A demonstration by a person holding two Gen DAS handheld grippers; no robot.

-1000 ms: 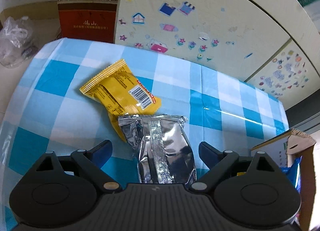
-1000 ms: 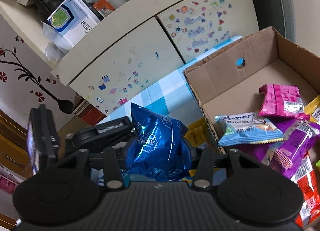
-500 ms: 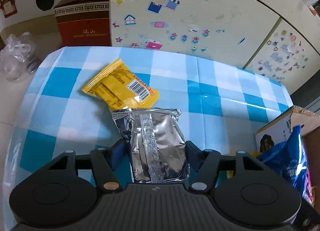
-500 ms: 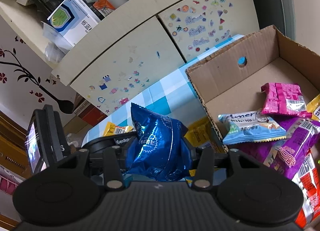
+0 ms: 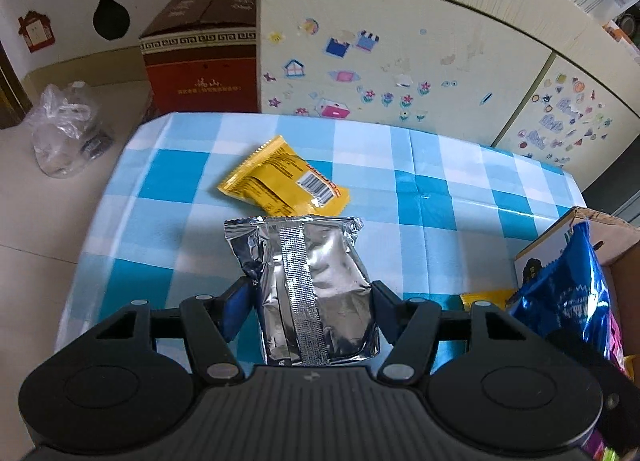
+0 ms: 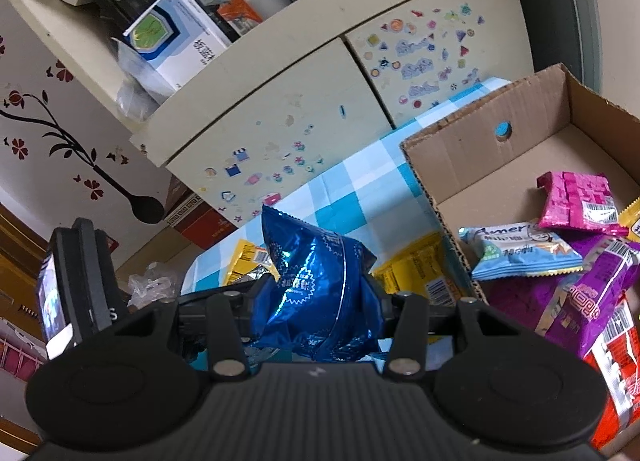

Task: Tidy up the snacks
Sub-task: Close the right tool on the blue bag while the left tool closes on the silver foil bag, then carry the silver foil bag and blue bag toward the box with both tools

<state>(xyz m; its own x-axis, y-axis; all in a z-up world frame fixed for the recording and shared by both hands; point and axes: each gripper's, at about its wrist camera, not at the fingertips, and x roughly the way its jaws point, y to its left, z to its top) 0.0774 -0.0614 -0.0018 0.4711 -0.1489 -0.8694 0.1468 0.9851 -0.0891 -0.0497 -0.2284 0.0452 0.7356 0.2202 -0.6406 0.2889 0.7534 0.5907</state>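
My left gripper (image 5: 310, 297) is shut on a silver foil snack bag (image 5: 308, 281), which hangs a little above the blue checked tablecloth (image 5: 420, 197). Just beyond it a yellow snack packet (image 5: 284, 181) lies flat on the cloth. My right gripper (image 6: 320, 301) is shut on a crumpled blue foil snack bag (image 6: 316, 281), held up left of the open cardboard box (image 6: 480, 149). That blue bag (image 5: 564, 293) also shows at the right edge of the left wrist view. Inside the box lie a pink packet (image 6: 580, 197), a light blue one (image 6: 516, 249), a purple one (image 6: 588, 293) and a red one (image 6: 616, 373).
A cream cabinet (image 5: 400, 41) with stickers stands behind the table. A dark red carton (image 5: 200, 57) and a clear plastic bag (image 5: 68, 125) sit on the floor to the left. Another yellow packet (image 6: 420, 269) lies beside the box. Shelves above the cabinet hold boxes (image 6: 176, 37).
The left jaws have shut on the silver bag and lifted it off the cloth, away from the yellow packet. The right gripper with the blue bag has hardly moved.
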